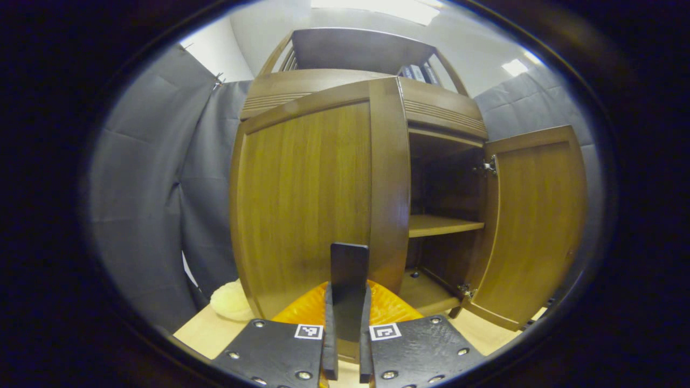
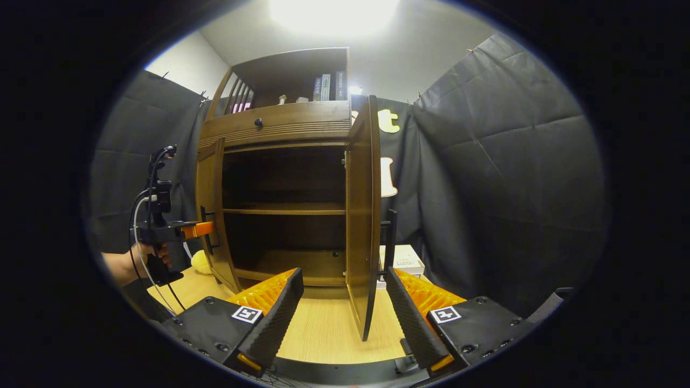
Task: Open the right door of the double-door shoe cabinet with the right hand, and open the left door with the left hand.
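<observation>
- Shoe cabinet [image 2: 285,129] stands on the wooden tabletop [image 2: 329,328], right door [image 2: 362,215] swung well open, left door [image 1: 307,199] partly out.
- Your left gripper [image 1: 348,302] is clamped on the left door's dark handle [image 1: 349,269].
- Your right gripper [image 2: 345,307] is spread wide, straddling the right door's edge without touching.
- Books [image 2: 327,87] sit up top.

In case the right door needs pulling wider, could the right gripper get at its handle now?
Probably yes: the right gripper is open, and the handle stands just ahead of it with nothing between them.
</observation>
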`<state>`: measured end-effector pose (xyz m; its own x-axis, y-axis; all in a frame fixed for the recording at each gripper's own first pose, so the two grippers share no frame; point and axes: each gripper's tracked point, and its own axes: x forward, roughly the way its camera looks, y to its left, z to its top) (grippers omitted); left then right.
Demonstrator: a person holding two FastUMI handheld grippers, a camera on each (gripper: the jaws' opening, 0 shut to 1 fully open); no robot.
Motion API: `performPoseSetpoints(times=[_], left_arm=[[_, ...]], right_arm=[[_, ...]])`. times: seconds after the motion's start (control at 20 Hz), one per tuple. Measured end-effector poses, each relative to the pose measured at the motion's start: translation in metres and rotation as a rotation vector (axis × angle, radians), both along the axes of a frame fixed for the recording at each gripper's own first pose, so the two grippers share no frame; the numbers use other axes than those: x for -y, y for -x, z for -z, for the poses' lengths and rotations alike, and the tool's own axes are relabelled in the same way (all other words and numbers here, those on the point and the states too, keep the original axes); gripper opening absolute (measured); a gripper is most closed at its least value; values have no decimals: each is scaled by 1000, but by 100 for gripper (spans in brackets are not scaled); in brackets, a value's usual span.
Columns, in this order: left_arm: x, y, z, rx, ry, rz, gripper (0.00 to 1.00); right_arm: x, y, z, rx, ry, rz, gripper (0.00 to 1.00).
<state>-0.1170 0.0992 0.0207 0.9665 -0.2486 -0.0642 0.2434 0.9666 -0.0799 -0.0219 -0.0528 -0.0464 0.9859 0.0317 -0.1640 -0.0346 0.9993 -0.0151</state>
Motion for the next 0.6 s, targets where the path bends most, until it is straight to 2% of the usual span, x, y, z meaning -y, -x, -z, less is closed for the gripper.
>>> performPoseSetpoints(times=[0.4,0.5,0.55,0.6], left_arm=[[-14,13,-11,5,-3,-23,18],[-17,16,-13,7,-6,-34,14],[-18,18,-15,5,-5,-39,18],[-19,20,-17,6,-4,-44,17]], right_arm=[[-19,-7,0,2,-29,-32,96],[-26,-9,-1,3,-26,-45,96],[-30,-10,1,3,-29,-52,96],[-34,-10,1,2,-32,-61,96]])
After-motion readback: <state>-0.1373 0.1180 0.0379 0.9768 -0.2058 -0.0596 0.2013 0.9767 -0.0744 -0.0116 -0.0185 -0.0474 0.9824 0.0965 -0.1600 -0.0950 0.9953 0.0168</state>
